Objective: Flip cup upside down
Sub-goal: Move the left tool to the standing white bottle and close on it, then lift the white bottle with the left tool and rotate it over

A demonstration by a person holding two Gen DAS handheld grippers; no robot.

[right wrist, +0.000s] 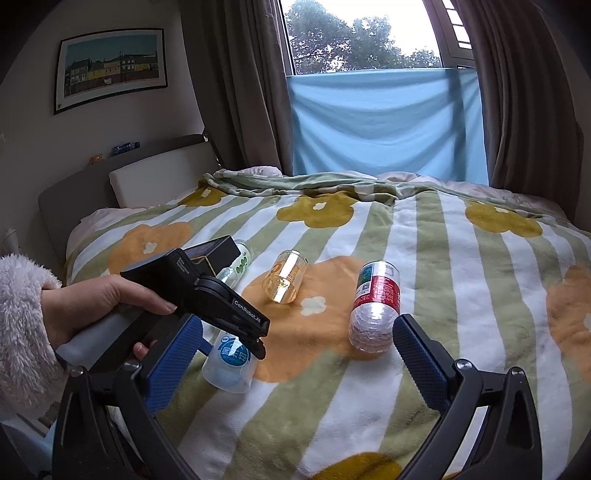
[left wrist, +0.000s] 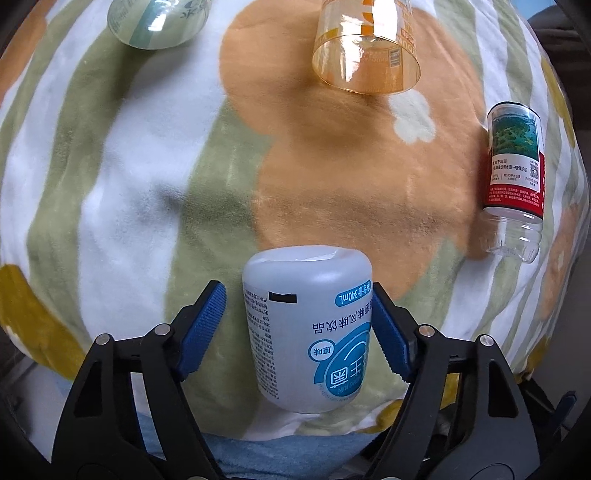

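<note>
A white plastic cup with a blue label stands on the blanket with its closed base up and its print upside down. My left gripper is open around it: the right pad lies against the cup's side, while the left pad stands a little apart from it. The right wrist view shows the same cup at lower left, beneath the black gripper body held by a person's hand. My right gripper hovers open over the bed with nothing between its fingers.
On the striped flower blanket lie an amber clear cup, a red-labelled clear bottle cup at the right, and a green-labelled cup at the far left. Headboard, curtains and window are beyond the bed.
</note>
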